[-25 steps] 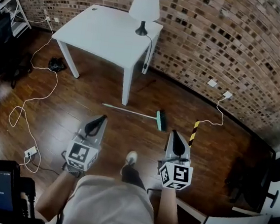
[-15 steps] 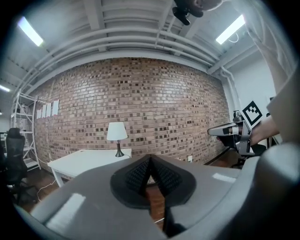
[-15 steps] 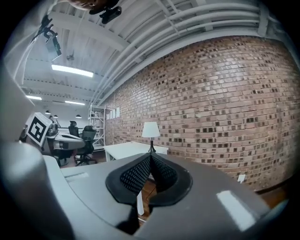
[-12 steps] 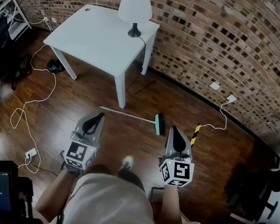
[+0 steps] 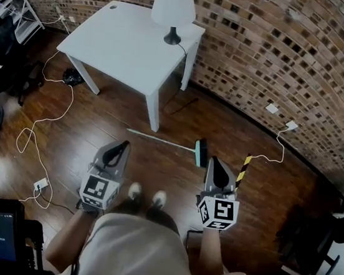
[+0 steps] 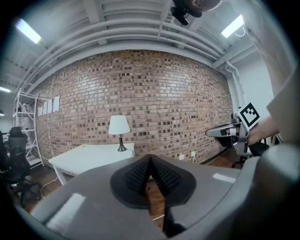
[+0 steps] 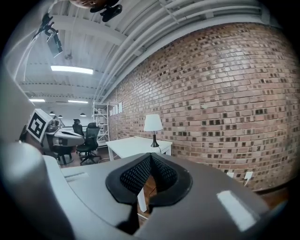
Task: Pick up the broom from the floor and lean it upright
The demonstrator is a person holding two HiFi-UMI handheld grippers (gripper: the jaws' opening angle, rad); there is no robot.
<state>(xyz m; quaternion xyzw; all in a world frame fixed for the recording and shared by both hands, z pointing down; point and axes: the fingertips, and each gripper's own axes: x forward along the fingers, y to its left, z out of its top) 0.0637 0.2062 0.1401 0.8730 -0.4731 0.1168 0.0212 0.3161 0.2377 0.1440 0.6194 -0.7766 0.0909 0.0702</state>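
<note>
The broom (image 5: 162, 140) lies flat on the wooden floor, its pale handle pointing left toward the table leg and its green head (image 5: 201, 152) at the right. My left gripper (image 5: 119, 150) hovers just short of the handle, shut, with nothing held. My right gripper (image 5: 214, 162) is beside the broom head, slightly nearer me, also shut and empty. In the left gripper view the pads (image 6: 140, 174) meet at the tip, and the right gripper (image 6: 228, 132) shows at the far right. In the right gripper view the pads (image 7: 135, 176) are closed together too.
A white table (image 5: 128, 40) with a lamp (image 5: 174, 5) stands against the brick wall, one leg (image 5: 154, 112) close to the broom handle. White cables (image 5: 36, 141) and a socket block (image 5: 40, 184) lie on the left. A yellow-black striped post (image 5: 244, 168) is right of the broom head. Office chairs (image 5: 2, 67) are at far left.
The person has stepped toward the broom; it now lies closer to both grippers. Both feet stand side by side. Both grippers stayed shut.
</note>
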